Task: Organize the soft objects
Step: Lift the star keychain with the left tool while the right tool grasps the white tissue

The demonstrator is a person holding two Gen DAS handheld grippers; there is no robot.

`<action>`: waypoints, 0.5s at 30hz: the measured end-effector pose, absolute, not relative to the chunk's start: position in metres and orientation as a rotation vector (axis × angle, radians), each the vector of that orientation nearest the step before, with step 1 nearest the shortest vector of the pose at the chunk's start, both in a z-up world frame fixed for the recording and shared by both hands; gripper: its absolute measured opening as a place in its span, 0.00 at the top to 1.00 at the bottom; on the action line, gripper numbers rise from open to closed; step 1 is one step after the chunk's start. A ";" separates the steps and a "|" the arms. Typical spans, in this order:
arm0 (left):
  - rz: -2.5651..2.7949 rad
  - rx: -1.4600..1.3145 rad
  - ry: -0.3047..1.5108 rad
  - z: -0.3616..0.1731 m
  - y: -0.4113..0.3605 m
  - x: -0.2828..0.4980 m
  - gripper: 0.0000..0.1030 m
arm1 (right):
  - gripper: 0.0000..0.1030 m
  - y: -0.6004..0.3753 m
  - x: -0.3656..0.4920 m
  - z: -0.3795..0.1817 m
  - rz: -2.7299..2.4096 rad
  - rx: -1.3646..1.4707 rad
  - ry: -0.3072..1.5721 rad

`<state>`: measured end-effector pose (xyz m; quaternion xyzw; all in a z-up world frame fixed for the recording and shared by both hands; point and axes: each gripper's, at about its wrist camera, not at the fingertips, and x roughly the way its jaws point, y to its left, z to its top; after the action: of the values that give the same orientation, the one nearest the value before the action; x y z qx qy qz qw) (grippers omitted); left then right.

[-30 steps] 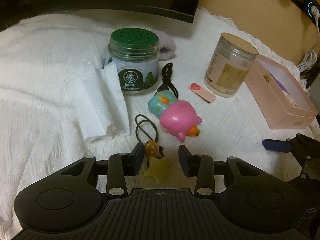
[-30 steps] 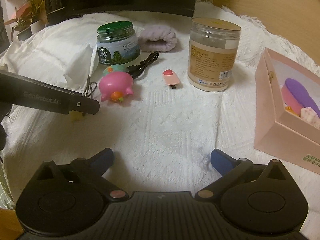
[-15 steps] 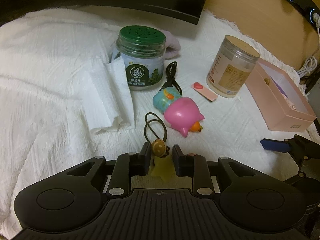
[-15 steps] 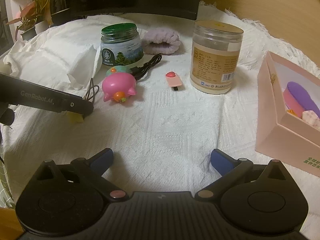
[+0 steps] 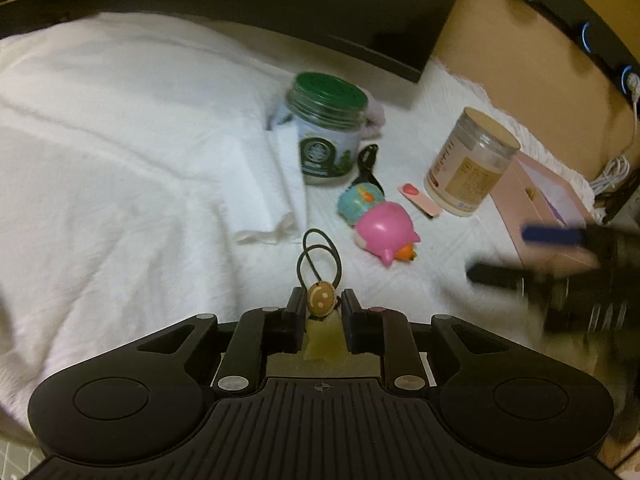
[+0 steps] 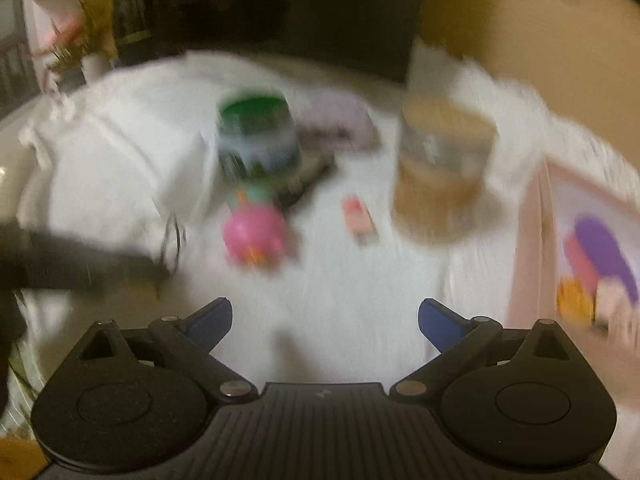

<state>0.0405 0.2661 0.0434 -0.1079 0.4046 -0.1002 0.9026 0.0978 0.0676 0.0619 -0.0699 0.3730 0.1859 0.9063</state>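
Since a second ago your left tool (image 5: 320, 312) has narrowed from a loose straddle to a grip on the yellow star (image 5: 323, 340), and your right tool has swung, so its picture is smeared.

Left wrist view: your left tool is pinched narrow on the yellow star, a soft, waxy, translucent piece squeezed between the black pads. The brown smiley bead of the hair tie (image 5: 320, 299) sits right at the fingertips, touching the star's top, and its thin dark elastic loops lie on the white cloth (image 5: 120, 200) just ahead. Beyond them lie the glossy pink pig toy (image 5: 386, 236) and, touching it, a teal squishy toy (image 5: 356, 202). A folded paper towel (image 5: 276, 200), crinkled and matte, leans against the green-lidded jar (image 5: 326, 132). Behind the jar peeks a fuzzy lilac item; what it is you cannot tell. Toward the right edge of the cloth stand the clear tan-lidded jar (image 5: 468, 164) and the pink cardboard box (image 5: 540, 196), with a flat pink stick (image 5: 420, 200) between the toys and that jar. Your right tool (image 5: 532, 252) appears blurred over the box.

Right wrist view: your right tool (image 6: 324, 320) stands wide, blue pads well apart and holding nothing, above bare cloth. The pig toy (image 6: 256, 236) lies ahead to the left. The pink box (image 6: 532, 240) at the right holds purple and orange shapes, too blurred to name.
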 end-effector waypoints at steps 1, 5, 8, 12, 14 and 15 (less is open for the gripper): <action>-0.201 -0.234 0.829 0.045 0.271 0.036 0.79 | 0.03 0.075 0.104 0.069 0.411 -0.136 0.765; -0.164 -0.263 0.803 0.052 0.287 0.022 0.79 | 0.08 0.116 0.136 0.086 0.520 -0.098 0.807; -0.141 -0.274 0.790 0.056 0.296 0.012 0.79 | 0.11 0.153 0.161 0.081 0.571 -0.103 0.842; -0.105 -0.279 0.793 0.057 0.303 -0.001 0.79 | 0.22 0.194 0.189 0.055 0.563 -0.161 0.894; -0.089 -0.279 0.801 0.056 0.306 -0.006 0.79 | 0.59 0.205 0.196 0.043 0.562 -0.187 0.927; -0.084 -0.279 0.803 0.055 0.307 -0.009 0.79 | 0.71 0.208 0.199 0.039 0.561 -0.201 0.945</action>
<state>-0.0088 0.3070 0.0552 -0.1351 0.3894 -0.0409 0.9102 0.1987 0.2083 0.0393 -0.0954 0.4483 0.2660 0.8480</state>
